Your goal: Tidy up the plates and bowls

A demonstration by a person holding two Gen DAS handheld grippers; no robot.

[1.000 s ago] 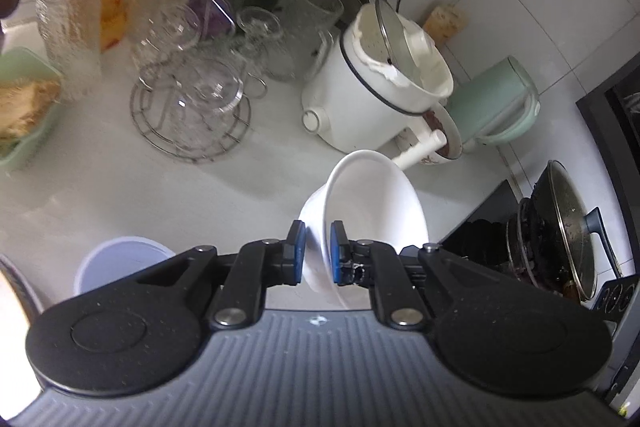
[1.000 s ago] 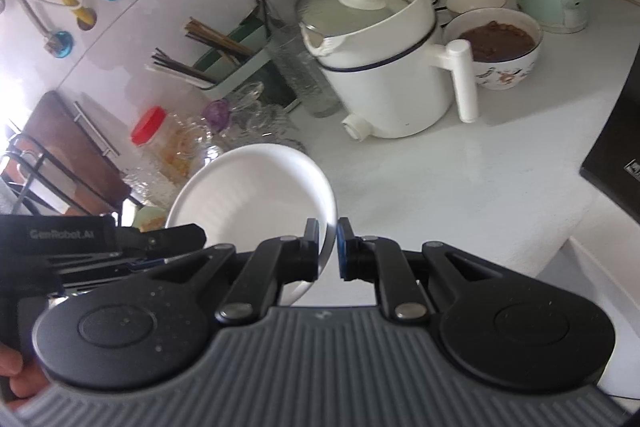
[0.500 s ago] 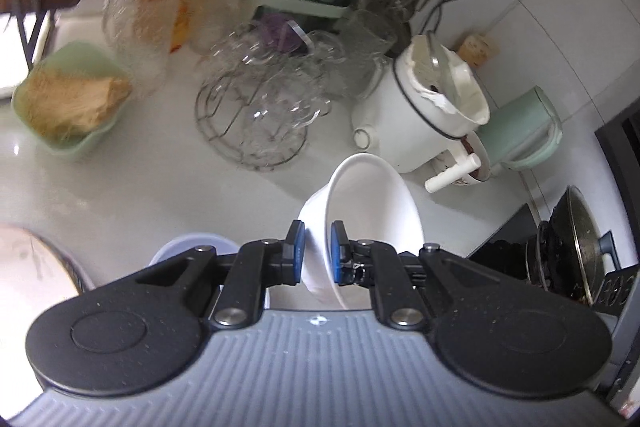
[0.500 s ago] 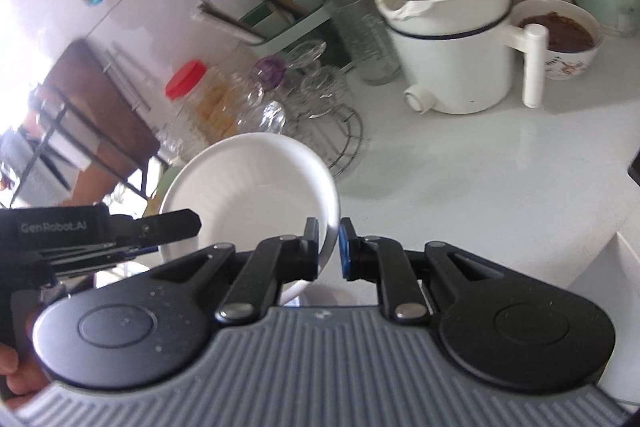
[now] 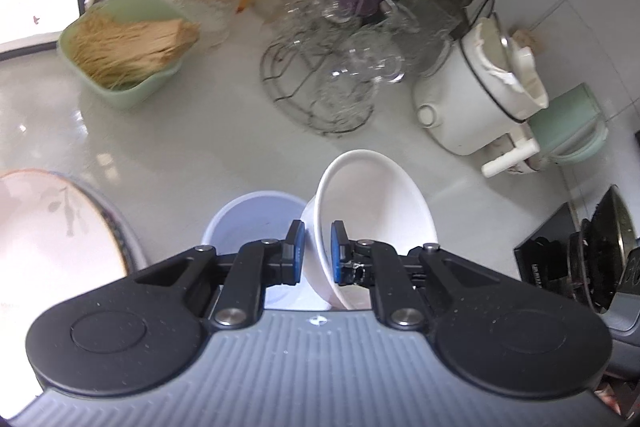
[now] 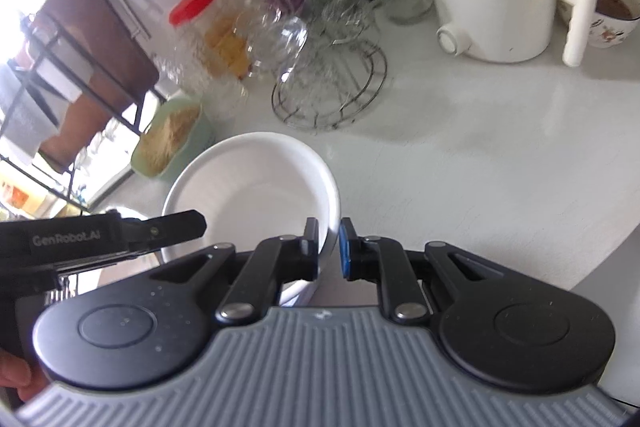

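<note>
Both grippers are clamped on one round white ceramic bowl (image 5: 372, 203) — the left gripper (image 5: 317, 253) pinching its left rim, the right gripper (image 6: 329, 251) its right. The bowl hangs tilted over the white countertop (image 5: 192, 143), just above a pale lavender round bowl (image 5: 248, 215), beside a floral-patterned plate (image 5: 48, 227).
</note>
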